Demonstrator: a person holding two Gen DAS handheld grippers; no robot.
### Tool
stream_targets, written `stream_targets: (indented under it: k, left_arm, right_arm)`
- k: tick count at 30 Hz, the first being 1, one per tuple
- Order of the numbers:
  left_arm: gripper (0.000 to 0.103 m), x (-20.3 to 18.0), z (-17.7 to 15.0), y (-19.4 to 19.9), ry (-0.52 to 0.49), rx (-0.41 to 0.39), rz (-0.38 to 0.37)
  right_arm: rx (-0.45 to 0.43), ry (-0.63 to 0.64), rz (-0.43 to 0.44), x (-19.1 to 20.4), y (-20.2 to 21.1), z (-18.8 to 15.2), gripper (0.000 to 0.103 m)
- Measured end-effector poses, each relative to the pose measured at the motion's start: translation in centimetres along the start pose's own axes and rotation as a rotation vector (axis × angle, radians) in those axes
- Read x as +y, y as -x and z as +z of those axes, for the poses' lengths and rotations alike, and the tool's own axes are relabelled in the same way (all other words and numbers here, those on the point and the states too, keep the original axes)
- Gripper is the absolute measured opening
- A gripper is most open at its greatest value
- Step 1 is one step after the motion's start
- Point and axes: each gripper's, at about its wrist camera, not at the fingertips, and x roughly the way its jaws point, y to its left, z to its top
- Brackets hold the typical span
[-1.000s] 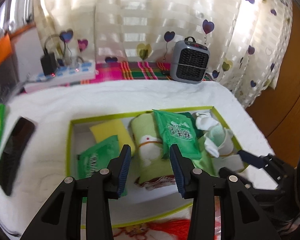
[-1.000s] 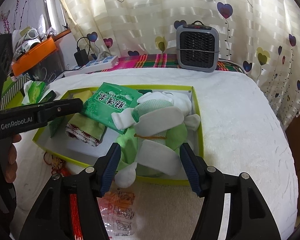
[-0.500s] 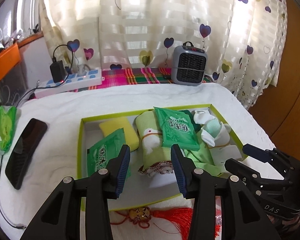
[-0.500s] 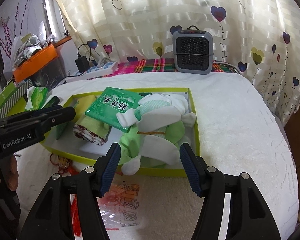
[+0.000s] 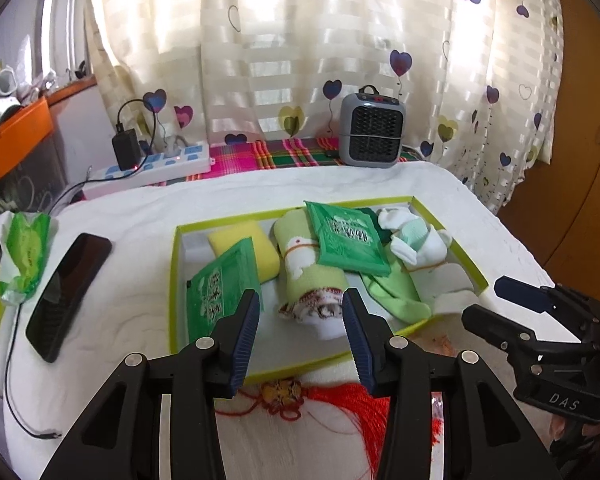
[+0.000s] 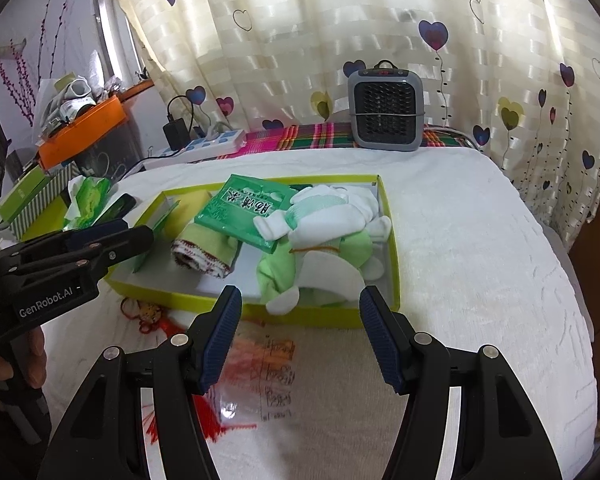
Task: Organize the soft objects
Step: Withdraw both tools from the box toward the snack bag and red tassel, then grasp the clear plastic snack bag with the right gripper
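Both tongs hover with nothing between their pads: the left gripper (image 5: 299, 330) stands moderately apart above the near rim of the lime-green tray (image 5: 173, 280), and the right gripper (image 6: 300, 336) gapes wider just short of the tray's near right corner. Beneath them, on the white bedspread (image 6: 480, 260) at its near edge, lie a red tassel knot (image 5: 300, 394) and a clear printed plastic bag (image 6: 268, 376). Inside the tray, a green tissue packet (image 5: 222, 280) leans at the left over a yellow sponge (image 5: 240, 246); a rolled light-green towel (image 5: 312, 272) lies in the middle with a second green packet (image 5: 346, 240) resting on it; green and white socks (image 5: 412, 240) fill the right end. Left of the tray, a black phone (image 5: 68, 292) and an opened green tissue pack (image 5: 24, 256) lie near the bedspread's left edge. At the far edge sit a power strip (image 5: 152, 162) and a small grey heater (image 5: 372, 134) before the heart-print curtain (image 5: 300, 40).
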Motion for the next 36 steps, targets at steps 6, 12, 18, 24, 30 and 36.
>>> stream_targets:
  k: [6, 12, 18, 24, 30, 36]
  left_arm:
    - [0.042, 0.9, -1.2, 0.7, 0.033, 0.011, -0.010]
    - [0.042, 1.6, -2.3, 1.2, 0.051, 0.023, -0.024]
    - [0.042, 2.4, -3.6, 1.1, 0.088, 0.049, -0.046]
    - [0.045, 3.0, -4.6, 0.7, 0.108, 0.072, -0.074]
    - [0.045, 3.2, -5.1, 0.5, 0.111, 0.086, -0.094]
    - [0.045, 3.3, -5.5, 0.2, 0.114, 0.097, -0.104]
  right_arm:
    - [0.002, -0.014, -0.006, -0.7, 0.9, -0.9, 0.062]
    - [0.027, -0.047, 0.014, -1.2, 1.2, -1.9, 0.062]
    - [0.066, -0.087, 0.082, -0.9, 0.6, -3.0, 0.062]
    - [0.109, -0.118, 0.137, -0.5, -0.8, -3.3, 0.070]
    - [0.133, -0.090, 0.128, 0.7, -2.0, -3.0, 0.071]
    - [0.150, -0.071, 0.106, 1.6, -2.8, -2.7, 0.071]
